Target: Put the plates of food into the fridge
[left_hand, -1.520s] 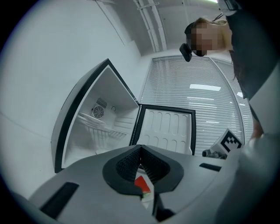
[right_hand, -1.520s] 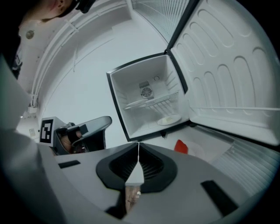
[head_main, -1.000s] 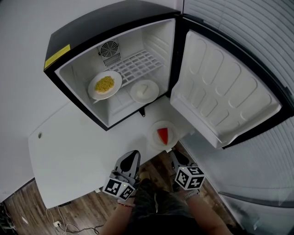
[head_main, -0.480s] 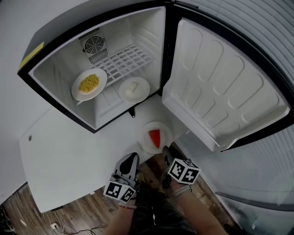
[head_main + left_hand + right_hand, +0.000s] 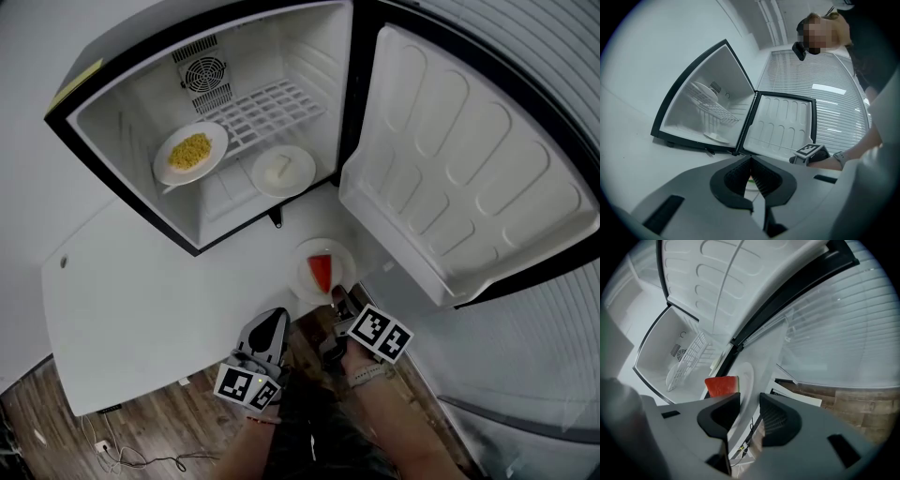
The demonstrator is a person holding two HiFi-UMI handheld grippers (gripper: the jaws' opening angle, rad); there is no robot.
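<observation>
**A:** Where is the last dish?

**B:** The round white plate [image 5: 341,255] with the red watermelon wedge [image 5: 322,273] sits outside, at the near edge of our white worktop [image 5: 141,309]. It is just in front of the small black fridge with the white lining [image 5: 120,184]. Our right tool [image 5: 749,401] brackets its rim. The jaws have just been opening and stand apart, one over the rim and one under it, neither pressing.

**A:** Why take it at the edge?

**B:** We judge a flat plate can only be pinched there, where the lower jaw finds room beneath. We hold the tool rolled so the jaws stack across the rim.

**A:** And our left tool [image 5: 275,319]?

**B:** It is closed on nothing, parked low beside the right one, above the wooden floor [image 5: 141,422].

**A:** What's inside already?

**B:** A white plate of yellow food [image 5: 169,171] rests on the white wire shelf [image 5: 272,108]. Another white plate with a pale portion [image 5: 302,183] lies on the fridge floor, front right.

**A:** Anything in our way?

**B:** The open white door [image 5: 459,178] hangs close on the plate's right. The pale plate sits near the opening's right side, so we'd aim for the bare spot left of it or the free shelf. We'd keep the plate level so the wedge doesn't slide.
</observation>
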